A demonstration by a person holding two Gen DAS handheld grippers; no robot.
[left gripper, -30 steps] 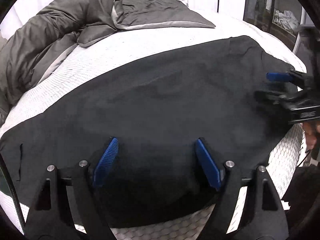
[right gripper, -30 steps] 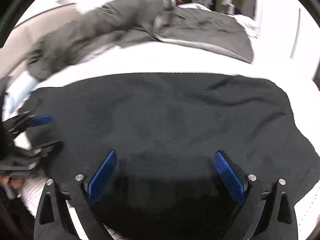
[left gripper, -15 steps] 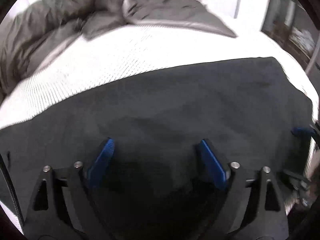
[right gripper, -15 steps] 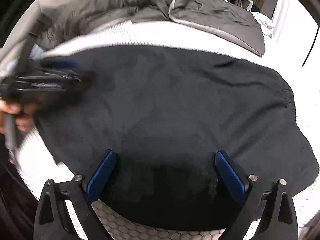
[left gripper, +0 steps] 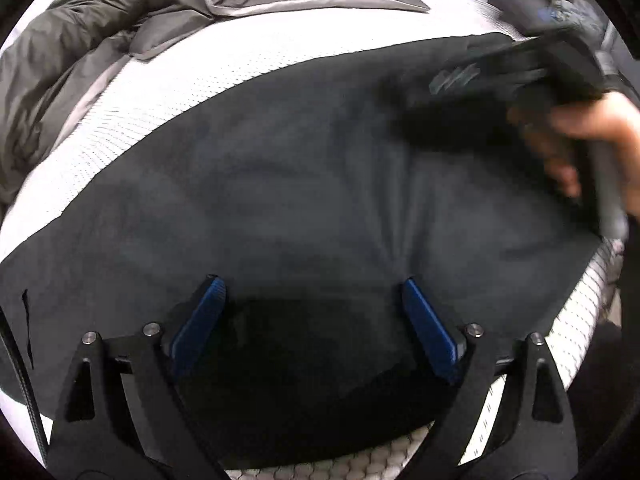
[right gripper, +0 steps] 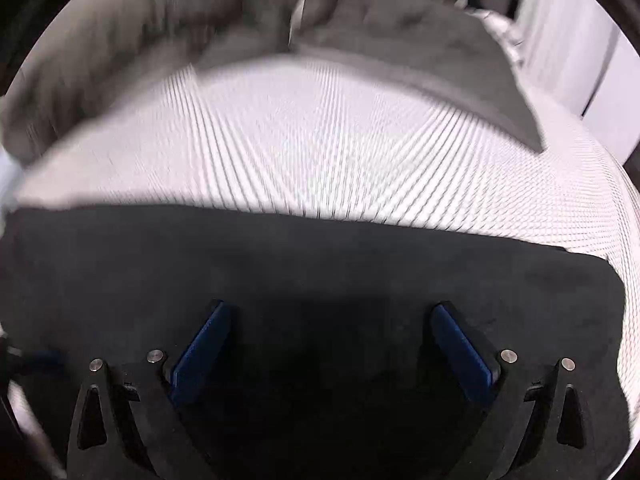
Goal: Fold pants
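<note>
The left gripper (left gripper: 312, 320) tilts steeply down over the black pants (left gripper: 280, 200), its fingers (left gripper: 200, 316) spread and opening, nothing between them. To its right a hand (left gripper: 592, 140) carries the right gripper (right gripper: 328, 344), fingers wide above the pants lying flat on the bed (right gripper: 320, 140).

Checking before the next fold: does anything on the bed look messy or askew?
Mostly tidy. The pants lie flat on the mattress, with small creases fanning out near the right pad. A grey duvet is bunched up behind them.
</note>
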